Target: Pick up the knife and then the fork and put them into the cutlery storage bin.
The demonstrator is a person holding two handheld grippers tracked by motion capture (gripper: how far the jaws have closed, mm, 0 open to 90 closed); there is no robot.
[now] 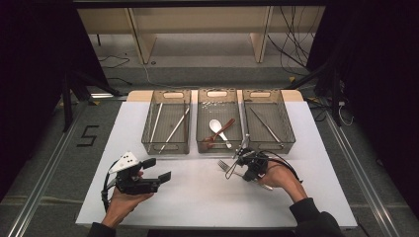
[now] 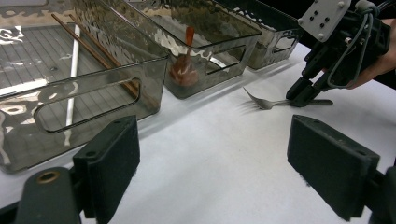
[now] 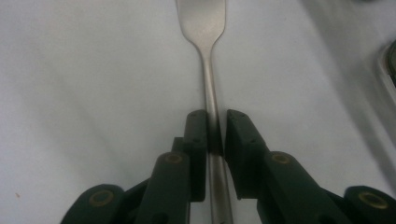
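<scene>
Right gripper (image 1: pixel 243 159) clamped on fork (image 1: pixel 225 167) handle — jaws nearly closed, pads pressing the metal stem on both sides, clear in right gripper view (image 3: pixel 215 133). Fork (image 3: pixel 205 28) flat on white table (image 1: pixel 197 197), tines toward left, just in front of middle bin (image 1: pixel 219 120); handle running back under the right hand (image 1: pixel 279 175). From left gripper view: fork (image 2: pixel 268 101) head lying on table, right gripper (image 2: pixel 306 95) tips down on the handle. Left gripper (image 1: pixel 157 170) held over table at near-left, jaws wide open, nothing between them — well apart from fork. Three smoky transparent bins in a row at far side of table: left bin (image 1: pixel 166 121) with chopsticks (image 1: pixel 173 129), middle bin with white spoon (image 1: pixel 217 128) and reddish-brown spoon (image 1: pixel 222 131), right bin (image 1: pixel 268 120) with a thin metal utensil — type unclear.
</scene>
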